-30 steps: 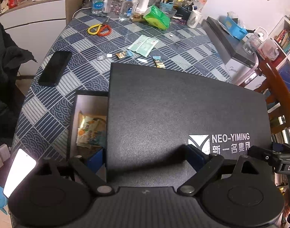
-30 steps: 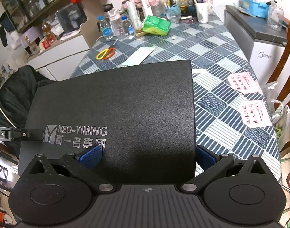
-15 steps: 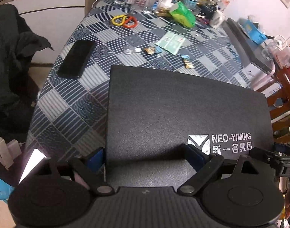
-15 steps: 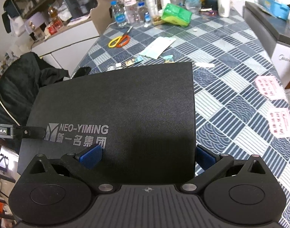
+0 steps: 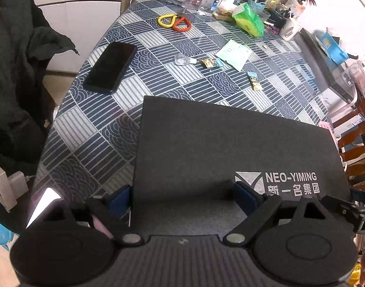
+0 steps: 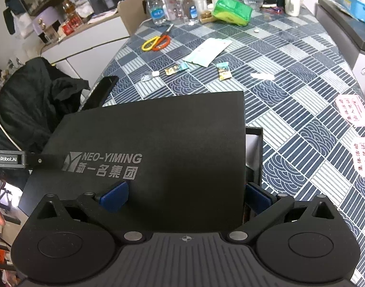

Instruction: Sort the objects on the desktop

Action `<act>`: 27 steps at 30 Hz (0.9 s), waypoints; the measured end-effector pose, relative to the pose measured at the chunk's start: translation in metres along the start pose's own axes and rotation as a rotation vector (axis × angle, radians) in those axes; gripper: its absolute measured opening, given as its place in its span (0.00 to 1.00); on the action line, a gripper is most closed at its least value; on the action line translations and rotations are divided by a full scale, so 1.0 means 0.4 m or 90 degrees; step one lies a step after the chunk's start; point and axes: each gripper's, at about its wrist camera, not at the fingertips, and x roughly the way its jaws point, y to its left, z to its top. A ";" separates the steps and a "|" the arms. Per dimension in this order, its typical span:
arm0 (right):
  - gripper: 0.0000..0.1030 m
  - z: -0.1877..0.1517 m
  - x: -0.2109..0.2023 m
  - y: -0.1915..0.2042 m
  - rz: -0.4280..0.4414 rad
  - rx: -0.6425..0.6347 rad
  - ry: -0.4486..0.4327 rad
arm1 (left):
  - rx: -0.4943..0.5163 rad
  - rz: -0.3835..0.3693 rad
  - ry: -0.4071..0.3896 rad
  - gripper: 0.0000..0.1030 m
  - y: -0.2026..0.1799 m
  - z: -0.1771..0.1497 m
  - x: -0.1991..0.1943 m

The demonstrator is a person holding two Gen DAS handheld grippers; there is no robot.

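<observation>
Two handheld grippers each clamp a near corner of a black box lid [image 5: 230, 148] printed NEO-YIMING: the left gripper [image 5: 182, 199] and right gripper [image 6: 184, 197] both have their blue fingers closed on its edge, low in the frame. In the right view the open box [image 6: 254, 143] peeks out beside the lid's right edge, so seating it likely needs level, matched hands. Scissors [image 5: 174, 21], a phone [image 5: 110, 67] and snack packets [image 6: 176, 69] lie on the patterned bench [image 5: 158, 88] above.
</observation>
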 end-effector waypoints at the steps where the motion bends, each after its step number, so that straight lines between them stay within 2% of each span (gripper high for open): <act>1: 1.00 -0.003 0.001 -0.004 -0.001 0.002 0.001 | 0.001 -0.001 0.001 1.00 -0.002 -0.001 0.003; 20: 1.00 -0.042 0.008 -0.041 -0.016 0.013 0.003 | 0.031 0.007 0.015 1.00 -0.042 -0.012 0.038; 27: 1.00 -0.063 0.032 -0.050 -0.019 0.025 0.027 | 0.040 0.013 0.021 1.00 -0.050 -0.013 0.049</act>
